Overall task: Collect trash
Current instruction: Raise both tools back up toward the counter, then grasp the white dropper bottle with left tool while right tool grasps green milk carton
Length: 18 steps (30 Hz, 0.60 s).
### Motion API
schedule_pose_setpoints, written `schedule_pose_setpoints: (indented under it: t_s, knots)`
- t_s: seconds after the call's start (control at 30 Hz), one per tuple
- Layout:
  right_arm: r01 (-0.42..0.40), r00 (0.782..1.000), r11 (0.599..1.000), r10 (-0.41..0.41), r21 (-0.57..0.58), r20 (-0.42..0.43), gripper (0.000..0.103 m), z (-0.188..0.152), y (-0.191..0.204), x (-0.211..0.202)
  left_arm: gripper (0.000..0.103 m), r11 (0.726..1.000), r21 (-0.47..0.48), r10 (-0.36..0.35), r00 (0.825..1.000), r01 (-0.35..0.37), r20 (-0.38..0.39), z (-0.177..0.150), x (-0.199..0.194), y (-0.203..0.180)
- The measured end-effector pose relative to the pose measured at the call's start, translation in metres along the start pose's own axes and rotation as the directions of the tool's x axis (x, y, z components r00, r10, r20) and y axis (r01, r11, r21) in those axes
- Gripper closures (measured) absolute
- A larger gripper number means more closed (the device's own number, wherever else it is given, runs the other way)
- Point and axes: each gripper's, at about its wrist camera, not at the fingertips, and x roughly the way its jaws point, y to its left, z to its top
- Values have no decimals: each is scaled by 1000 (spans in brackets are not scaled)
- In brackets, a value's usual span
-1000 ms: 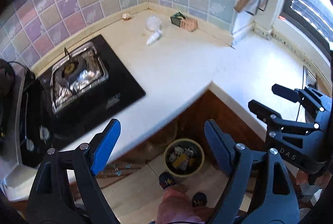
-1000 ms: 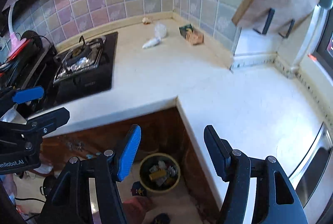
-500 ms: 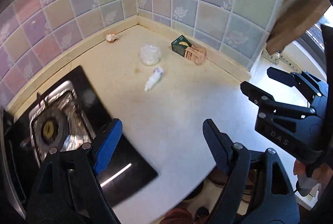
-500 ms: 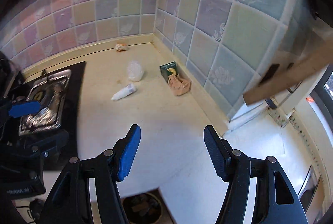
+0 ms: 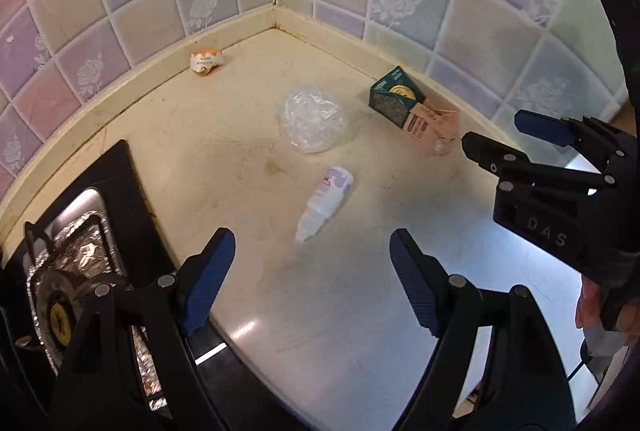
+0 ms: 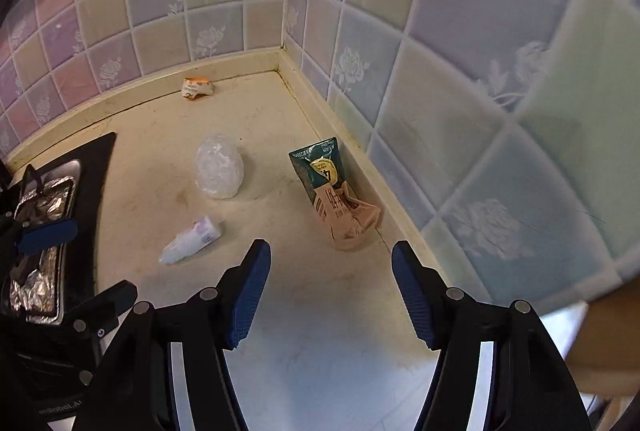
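Both claws spread wide and empty over the cream worktop (image 5: 360, 311), left claw (image 5: 310, 271) lined up on the squeezed white tube (image 5: 326, 201), right claw (image 6: 330, 283) nearest the crumpled green-pink carton (image 6: 334, 191) by the tiled wall, with clear plastic wad (image 5: 312, 121) and torn wrapper (image 5: 206, 62) lying farther back in the corner.
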Motion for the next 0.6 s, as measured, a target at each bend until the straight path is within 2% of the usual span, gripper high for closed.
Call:
schedule_pose_setpoints:
  t_s: [0.27, 0.33, 0.47, 0.6]
  knots:
    - [6, 999, 1000, -7, -22, -34, 39, 28, -5, 71, 34, 998, -61, -12, 995, 6, -99, 14, 73, 5]
    - [2, 999, 1000, -2, -20, -41, 39, 34, -7, 85, 35, 997, -76, -18, 994, 10, -111, 15, 82, 4]
    - [9, 998, 999, -11, -34, -55, 39, 44, -6, 111, 47, 995, -93, -36, 990, 23, -139, 16, 100, 5]
    - [4, 997, 999, -6, -35, -77, 39, 46, -6, 127, 51, 996, -87, -31, 989, 19, -143, 16, 108, 5]
